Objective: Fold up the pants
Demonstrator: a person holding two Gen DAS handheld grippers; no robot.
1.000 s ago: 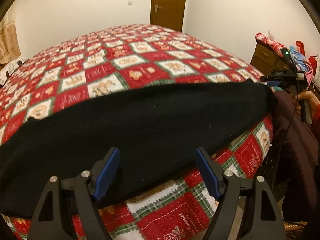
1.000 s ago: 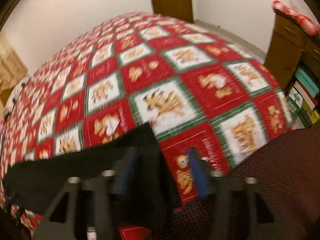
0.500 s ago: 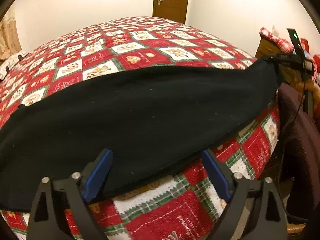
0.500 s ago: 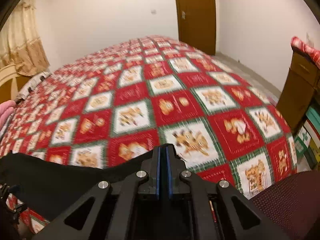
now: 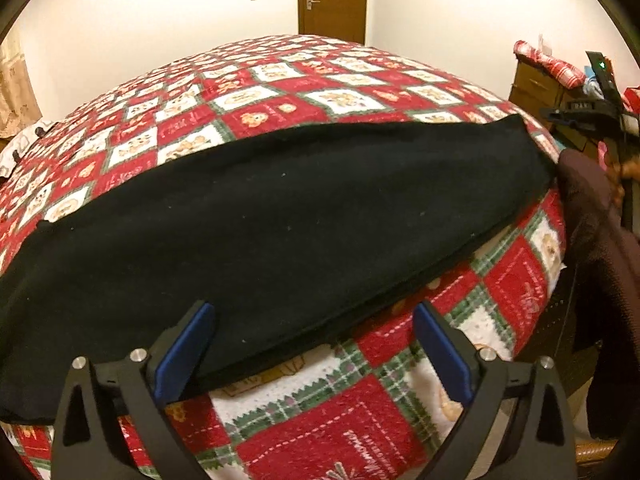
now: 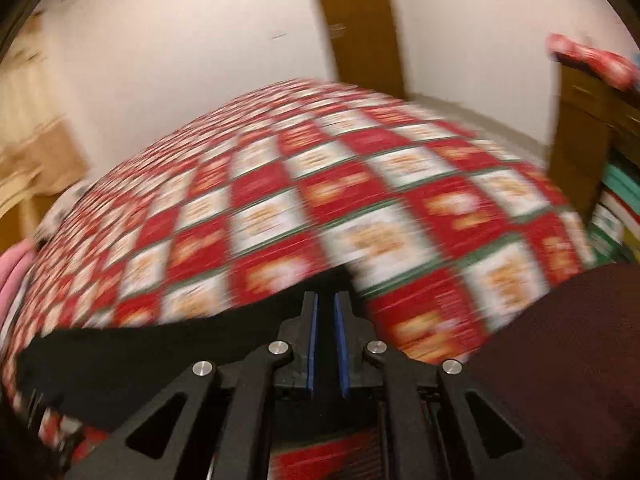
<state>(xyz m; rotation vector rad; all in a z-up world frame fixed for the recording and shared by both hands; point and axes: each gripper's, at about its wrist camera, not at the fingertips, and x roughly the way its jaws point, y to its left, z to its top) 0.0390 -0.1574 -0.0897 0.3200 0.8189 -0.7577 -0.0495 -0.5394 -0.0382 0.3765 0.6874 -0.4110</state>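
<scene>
Right gripper [image 6: 325,316] fingers nearly shut, pinching the black pants' [image 5: 280,220] right end. The pants lie lengthwise along the near edge of the patterned bedspread [image 5: 328,96]. Step looks like starting a fold; next, carry that end across. Left gripper [image 5: 314,344] spread wide, empty, just over the near hem.

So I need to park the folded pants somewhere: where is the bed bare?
The quilt is bare from the black pants' far edge to the door-side end. A narrow bare strip runs along the near edge. The dresser top is cluttered.
</scene>
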